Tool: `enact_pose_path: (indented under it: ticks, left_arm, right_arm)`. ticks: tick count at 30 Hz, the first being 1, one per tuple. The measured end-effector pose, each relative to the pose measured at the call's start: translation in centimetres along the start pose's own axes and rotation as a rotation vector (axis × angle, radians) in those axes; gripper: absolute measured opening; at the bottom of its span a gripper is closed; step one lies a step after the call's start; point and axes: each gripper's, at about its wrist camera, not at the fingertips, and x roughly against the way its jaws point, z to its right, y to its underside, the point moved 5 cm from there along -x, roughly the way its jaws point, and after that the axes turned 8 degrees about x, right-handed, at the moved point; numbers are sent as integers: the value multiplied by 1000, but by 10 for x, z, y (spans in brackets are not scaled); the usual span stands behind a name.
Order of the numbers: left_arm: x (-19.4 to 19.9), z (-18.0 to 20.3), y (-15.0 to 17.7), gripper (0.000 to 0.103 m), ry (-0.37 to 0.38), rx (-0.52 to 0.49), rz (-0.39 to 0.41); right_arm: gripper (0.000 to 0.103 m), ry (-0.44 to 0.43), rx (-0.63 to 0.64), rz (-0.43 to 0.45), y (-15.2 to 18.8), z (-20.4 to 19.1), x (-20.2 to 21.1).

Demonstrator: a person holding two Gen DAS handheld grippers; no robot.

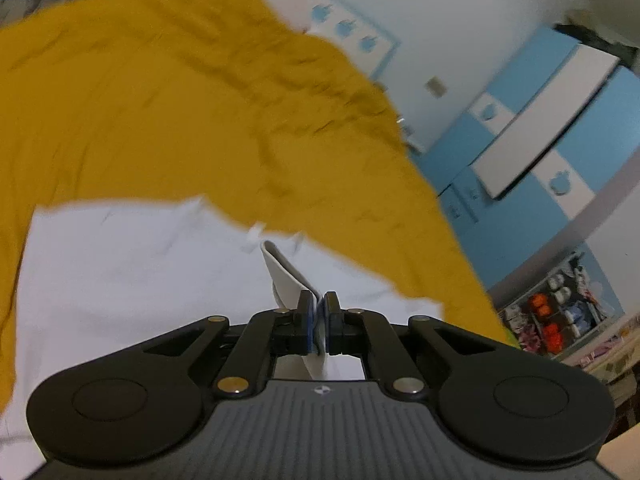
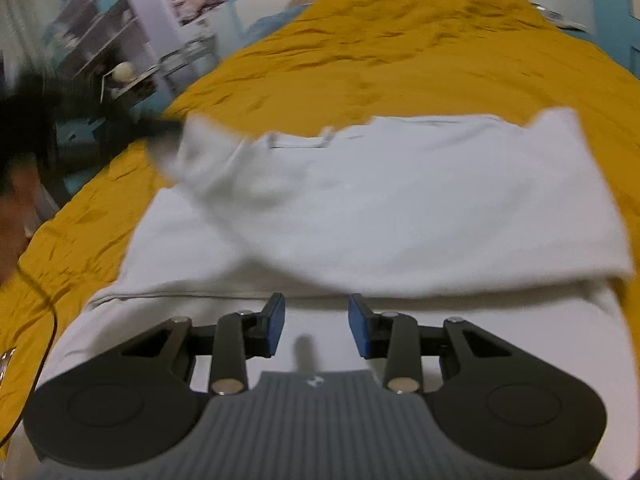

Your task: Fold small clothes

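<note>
Left tongs (image 1: 319, 312) pinched on a fold of the white garment (image 2: 384, 208), lifted off the yellow bed cover (image 2: 400, 60). Right tongs (image 2: 316, 320) spread, empty, just above its near edge. Best carried across low and level, edges matched before release. Far right, shelf bins (image 1: 560, 312) hold blurred, unidentifiable items.

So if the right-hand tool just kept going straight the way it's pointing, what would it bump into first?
Probably the white garment. The right gripper has its fingers open with nothing between them, aimed downward at the folded edge just ahead, on the yellow bedspread. Depth is hard to judge here.
</note>
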Motion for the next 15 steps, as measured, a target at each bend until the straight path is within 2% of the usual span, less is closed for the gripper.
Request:
enact_pose_path:
  ticks: [4, 7, 10, 13, 14, 15]
  left_arm:
    - [21, 33, -21, 4, 6, -74, 65]
    - [37, 29, -33, 4, -25, -96, 107]
    - [45, 5, -41, 4, -100, -100, 126]
    - [44, -34, -42, 4, -184, -65, 112]
    - [42, -48, -39, 4, -211, -50, 99]
    - [38, -65, -34, 4, -237, -20, 77]
  right_arm:
    - [31, 37, 3, -6, -15, -4, -27]
    - [31, 169, -17, -3, -22, 19, -36]
    - [30, 272, -41, 26, -22, 52, -23]
    - [31, 395, -61, 48, -15, 91, -1]
    - [31, 409, -77, 48, -11, 104, 5]
    - [24, 402, -103, 40, -5, 116, 9]
